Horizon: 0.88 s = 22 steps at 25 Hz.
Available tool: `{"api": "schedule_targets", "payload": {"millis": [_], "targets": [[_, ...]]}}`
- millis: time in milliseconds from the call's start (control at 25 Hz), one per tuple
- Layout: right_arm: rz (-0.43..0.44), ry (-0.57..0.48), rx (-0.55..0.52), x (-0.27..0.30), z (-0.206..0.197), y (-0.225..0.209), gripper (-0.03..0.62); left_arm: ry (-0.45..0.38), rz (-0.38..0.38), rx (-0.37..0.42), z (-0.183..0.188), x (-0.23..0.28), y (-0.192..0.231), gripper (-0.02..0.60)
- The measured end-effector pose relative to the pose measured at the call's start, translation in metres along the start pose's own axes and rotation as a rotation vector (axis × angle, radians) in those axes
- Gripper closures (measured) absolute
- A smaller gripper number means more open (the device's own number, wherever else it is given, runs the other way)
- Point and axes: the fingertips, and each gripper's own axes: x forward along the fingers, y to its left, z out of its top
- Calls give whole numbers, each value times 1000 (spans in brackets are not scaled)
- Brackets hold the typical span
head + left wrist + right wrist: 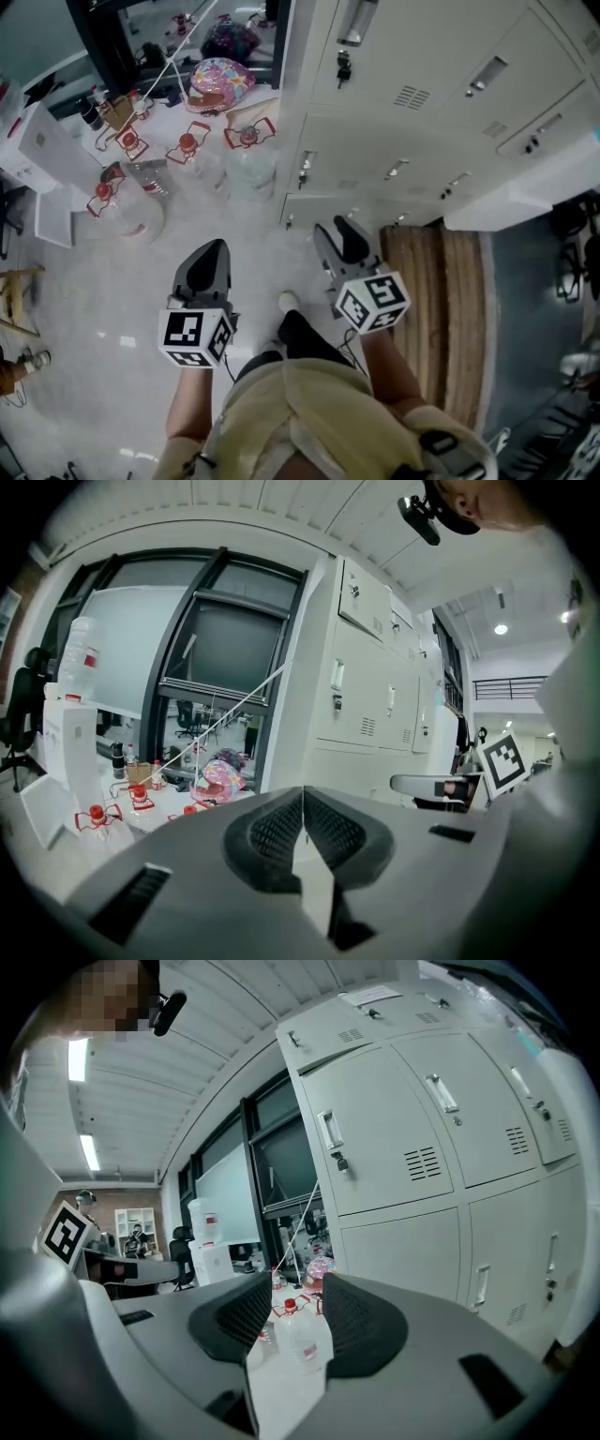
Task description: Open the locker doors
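1. At the far right of the head view, the lockers (422, 103) are seen from above, with the doors in front shut. The left gripper (212, 251) is held over the floor near the water bottles (131, 202). The right gripper (345, 234) is held near the bottom doors but touches none. The approach is judged to be the step in hand. A white slab at the right edge may be a door ajar, but this cannot be settled.
2. In the left gripper view, the fingers (272, 832) are pressed together with nothing between them. The lockers stand far and to the right.
3. In the right gripper view, the fingers (230, 1316) are parted and empty, and only far bottles show through the gap. A handle (330, 1133) with a key beneath it sits up and to the right. The parted fingers would next need to be brought around such a handle. The lockers at the right are cut off by the edge of the view.
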Motion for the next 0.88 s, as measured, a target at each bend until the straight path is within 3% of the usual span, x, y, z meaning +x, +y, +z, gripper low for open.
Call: {"api": "schedule_targets", "payload": {"millis": [440,880], "targets": [[41,84,-12,92,-26,-65,447,20,119,-88,-18,64,26,577],[8,181,-56,157,-83,-103,447,39,154,-130,-42,117,38,577]]}}
